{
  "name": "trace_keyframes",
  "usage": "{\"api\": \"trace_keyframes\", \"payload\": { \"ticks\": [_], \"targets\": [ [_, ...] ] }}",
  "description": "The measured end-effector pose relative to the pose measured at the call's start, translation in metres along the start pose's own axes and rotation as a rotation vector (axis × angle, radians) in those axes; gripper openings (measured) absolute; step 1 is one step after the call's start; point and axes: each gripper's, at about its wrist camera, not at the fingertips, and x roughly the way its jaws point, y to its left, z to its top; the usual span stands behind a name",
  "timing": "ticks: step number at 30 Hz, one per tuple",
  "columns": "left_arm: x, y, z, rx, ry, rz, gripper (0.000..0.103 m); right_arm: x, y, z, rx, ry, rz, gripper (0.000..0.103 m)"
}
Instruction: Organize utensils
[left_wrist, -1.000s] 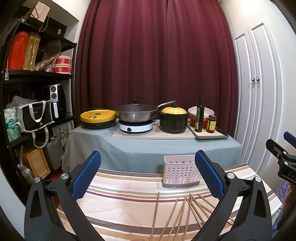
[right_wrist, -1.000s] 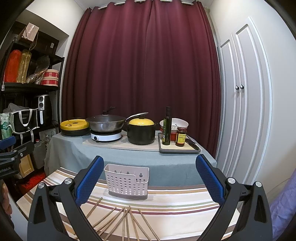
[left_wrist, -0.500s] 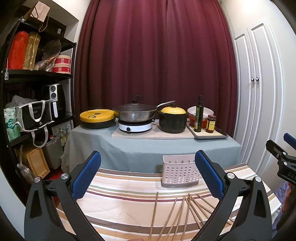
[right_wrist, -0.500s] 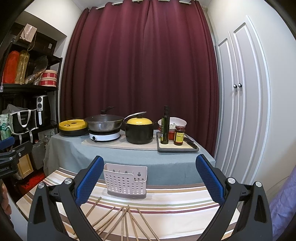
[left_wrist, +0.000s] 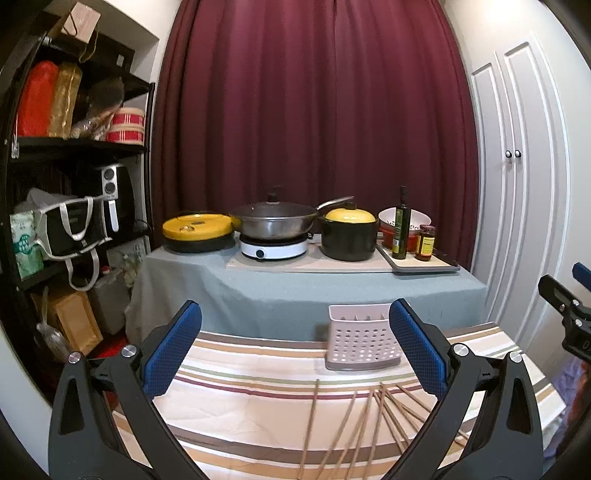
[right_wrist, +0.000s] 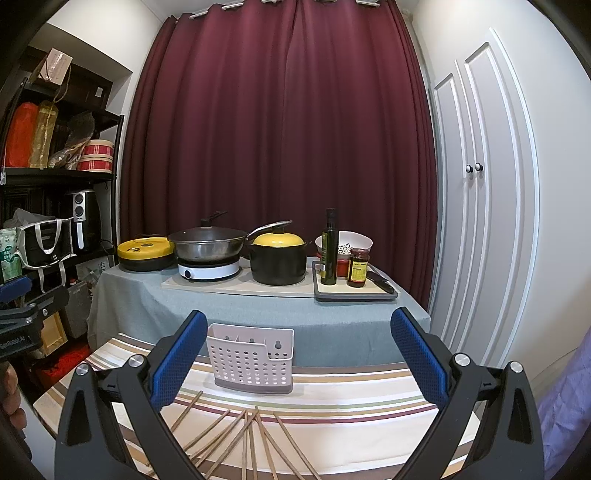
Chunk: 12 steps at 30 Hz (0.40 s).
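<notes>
While both tools hung spread and empty, the chopsticks lay fanned below the right tool, long axes pointing toward the holder beyond, right of the left tool.

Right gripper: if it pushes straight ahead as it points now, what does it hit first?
Probably nothing nearby: the open right gripper points above the perforated utensil caddy toward the grey-clothed table behind it. Depth is unclear.

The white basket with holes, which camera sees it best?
The right wrist view: the white basket shows nearly whole, with only its left edge behind a blue finger pad. In the left wrist view, a finger pad hides its right side.
</notes>
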Motion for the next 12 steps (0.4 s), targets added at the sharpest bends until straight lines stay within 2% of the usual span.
{"api": "trace_keyframes", "payload": {
  "ticks": [4, 7, 12],
  "targets": [
    [-0.0026, 0.002, 0.0011, -0.012, -0.008, -0.024, 0.099, -0.0006, 0.0, 0.0003, -0.001, -0.001, -0.002, 0.097],
    [-0.0041, -0.0002, 0.0026, 0.014, -0.023, 0.01, 0.099, 0.0, -0.0004, 0.0003, 0.003, -0.003, 0.0, 0.097],
    [-0.0102, -0.0018, 0.0057, 0.028, -0.054, 0.02, 0.099, -0.0008, -0.0012, -0.003, 0.006, -0.004, 0.0, 0.097]
  ]
}}
